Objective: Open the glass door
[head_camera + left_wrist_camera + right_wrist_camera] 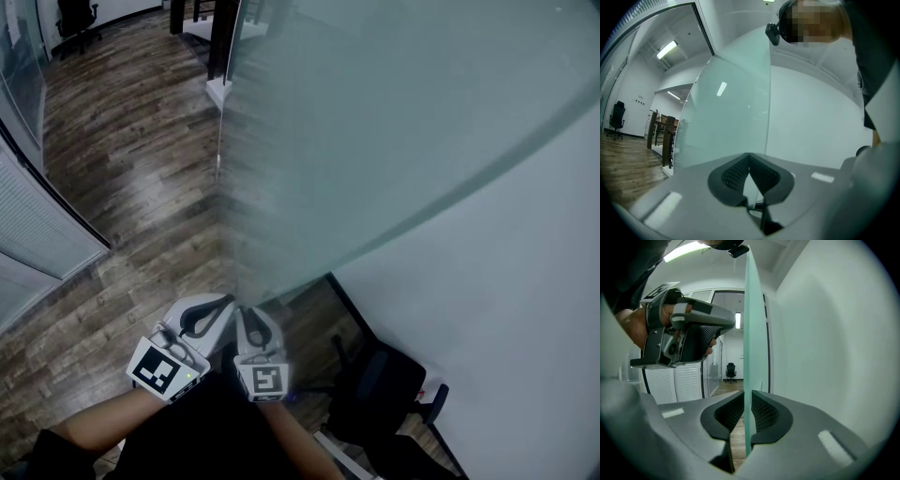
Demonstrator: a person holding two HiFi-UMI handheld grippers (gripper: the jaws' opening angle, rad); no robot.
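Between the white wall [506, 309] and the wood floor [131, 159], the frosted door [375, 122] fills most of the head view, and its free edge points toward the person. On this edge the right gripper [746, 397] is clamped, with the glass straight between its pads [764, 413]. Just beside it is the left gripper [750, 157], its jaws together and holding nothing. The risk is probably a slip: the glass is smooth and the pads hold only a narrow strip, so a fast or slanted pull could make them slide off. If the door swings too far, it may hit the wall.
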